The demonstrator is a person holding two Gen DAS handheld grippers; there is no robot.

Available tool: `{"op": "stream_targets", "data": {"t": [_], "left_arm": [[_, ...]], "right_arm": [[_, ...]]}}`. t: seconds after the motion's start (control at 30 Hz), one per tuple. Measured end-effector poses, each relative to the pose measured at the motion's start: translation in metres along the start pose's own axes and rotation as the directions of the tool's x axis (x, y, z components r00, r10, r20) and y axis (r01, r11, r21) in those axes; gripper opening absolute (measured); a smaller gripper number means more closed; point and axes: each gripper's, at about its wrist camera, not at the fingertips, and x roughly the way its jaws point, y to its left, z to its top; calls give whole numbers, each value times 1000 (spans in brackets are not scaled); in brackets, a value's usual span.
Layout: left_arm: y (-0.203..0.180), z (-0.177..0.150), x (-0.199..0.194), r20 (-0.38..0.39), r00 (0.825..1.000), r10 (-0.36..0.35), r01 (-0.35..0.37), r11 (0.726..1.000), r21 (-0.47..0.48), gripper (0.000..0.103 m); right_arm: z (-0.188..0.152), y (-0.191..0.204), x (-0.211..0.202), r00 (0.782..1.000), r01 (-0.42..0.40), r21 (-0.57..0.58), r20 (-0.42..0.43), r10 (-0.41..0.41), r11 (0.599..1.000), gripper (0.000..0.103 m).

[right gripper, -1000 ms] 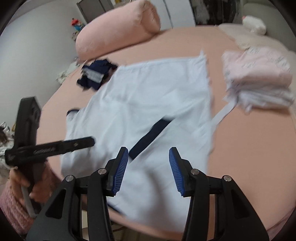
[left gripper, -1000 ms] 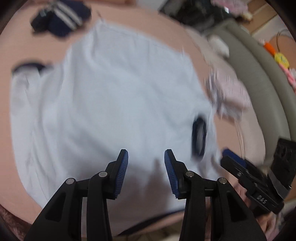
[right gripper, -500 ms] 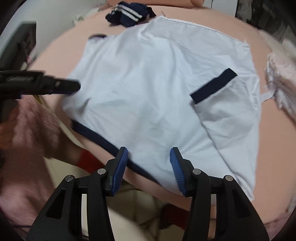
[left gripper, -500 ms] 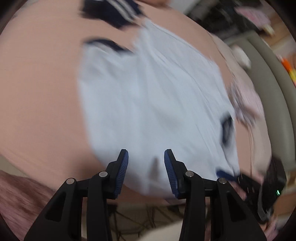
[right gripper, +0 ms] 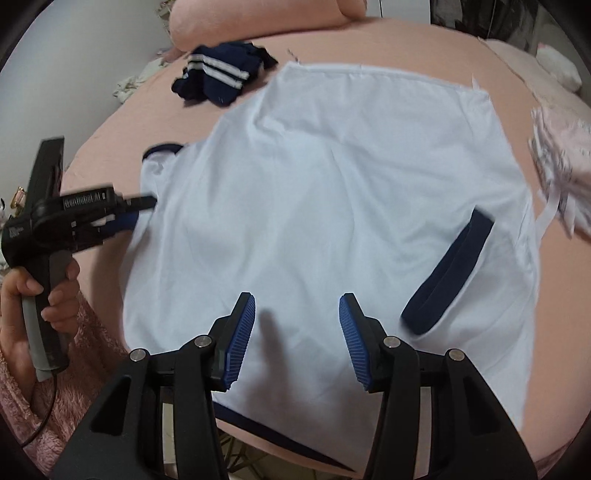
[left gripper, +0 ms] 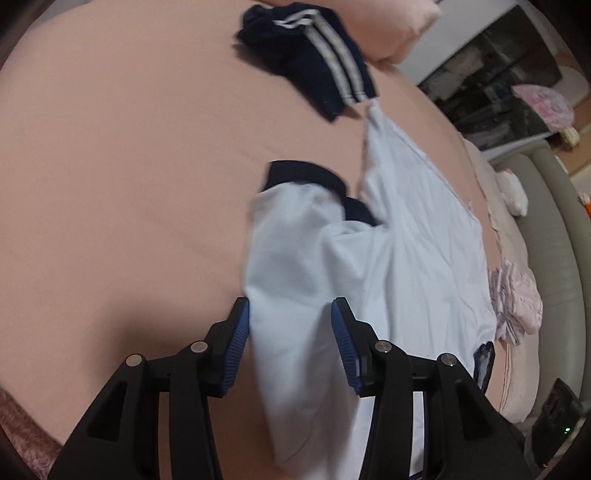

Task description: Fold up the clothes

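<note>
Two hand-held grippers are what I am working with over a pink bed (right gripper: pixel 424 48), which fills most of both views. Spread flat on it ahead of my right hand-held gripper (right gripper: pixel 297 332) lies the white shirt (right gripper: pixel 332 192), its navy-edged hem hanging toward me over the bed's near edge. One navy-cuffed sleeve (right gripper: pixel 448 273) lies folded in over the shirt body, just right of my right hand-held gripper and apart from it. That gripper hangs above the cloth with its blue pads spread wide, nothing between them.

Beyond the shirt's far left corner I see a pink bolster pillow (right gripper: pixel 258 18) at the head of the bed. Off to the right of the shirt sits a stack of pale pink folded clothes (right gripper: pixel 561 155). A crumpled navy garment with white stripes (right gripper: pixel 221 77) lies just beyond the shirt's far left corner.

My left hand-held gripper (left gripper: pixel 290 345) also stands spread wide, its pads straddling the other sleeve (left gripper: pixel 295 251), which bunches up between them; whether they touch the cloth I cannot tell. From the right wrist view, the left hand-held gripper (right gripper: pixel 138 206) reaches in at the shirt's left edge, gripped by my left hand (right gripper: pixel 33 291).
</note>
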Motion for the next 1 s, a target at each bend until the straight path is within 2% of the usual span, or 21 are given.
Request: {"op": "stream_targets", "data": {"t": [0.07, 0.2, 0.33, 0.4, 0.47, 0.57, 0.6, 0.63, 0.7, 0.73, 0.8, 0.83, 0.87, 0.9, 0.93, 0.97, 1.0], "left_arm": [[-7, 1, 1, -5, 1000, -30, 31, 999, 37, 3], [0, 4, -24, 84, 996, -6, 6, 1000, 11, 3], [22, 5, -70, 204, 979, -15, 31, 997, -73, 3], [32, 2, -81, 216, 976, 17, 4, 995, -95, 3], [44, -1, -77, 177, 983, 39, -16, 991, -132, 3], [57, 2, -51, 60, 997, 53, -43, 985, -168, 4], [57, 4, -45, 46, 997, 55, -47, 985, -169, 4], [53, 7, -46, 63, 997, 48, -38, 987, -159, 4], [34, 10, -62, 132, 991, 17, -7, 997, -82, 4], [18, 12, -71, 170, 985, -21, 24, 1000, -16, 4], [-20, 12, -84, 183, 970, -159, 135, 981, 137, 4], [-41, 9, -83, 162, 966, -203, 167, 963, 211, 4], [-62, 3, -74, 105, 970, -221, 181, 937, 298, 4], [-84, -2, -64, 48, 972, -231, 197, 904, 378, 5], [-94, -10, -49, -1, 979, -206, 188, 894, 407, 5], [-102, -19, -26, -75, 982, -172, 188, 888, 419, 11], [-105, -23, -5, -159, 976, -150, 205, 884, 420, 26]], "right_arm": [[-6, 0, 6, 1000, -3, 14, -19, 3, 1000, 49], [-13, 3, 9, 999, 24, -17, -20, -24, 1000, 48], [-16, 2, 9, 998, 62, -26, -19, -62, 998, 48], [-17, 2, 11, 997, 78, -39, -21, -79, 996, 48], [-17, 5, 14, 995, 99, -56, -27, -101, 993, 49], [-18, 10, 17, 992, 123, -82, -29, -126, 989, 51], [-18, 12, 18, 991, 130, -91, -28, -133, 987, 53], [-19, 13, 18, 990, 133, -103, -28, -137, 986, 53], [-19, 13, 17, 991, 129, -113, -28, -133, 985, 53], [-18, 13, 16, 992, 120, -110, -28, -124, 987, 53], [-17, 9, 11, 996, 84, -91, -27, -86, 992, 53], [-16, 6, 8, 998, 53, -74, -26, -55, 996, 53], [-15, 3, 6, 999, 29, -57, -21, -30, 998, 53], [-14, -1, 3, 1000, 9, -37, -11, -9, 999, 53], [-11, -5, -1, 1000, 7, -18, 10, -7, 1000, 53], [-8, -9, -5, 999, 6, 0, 33, -6, 1000, 53], [-3, -13, -9, 999, 2, 18, 44, -3, 1000, 53]]}}
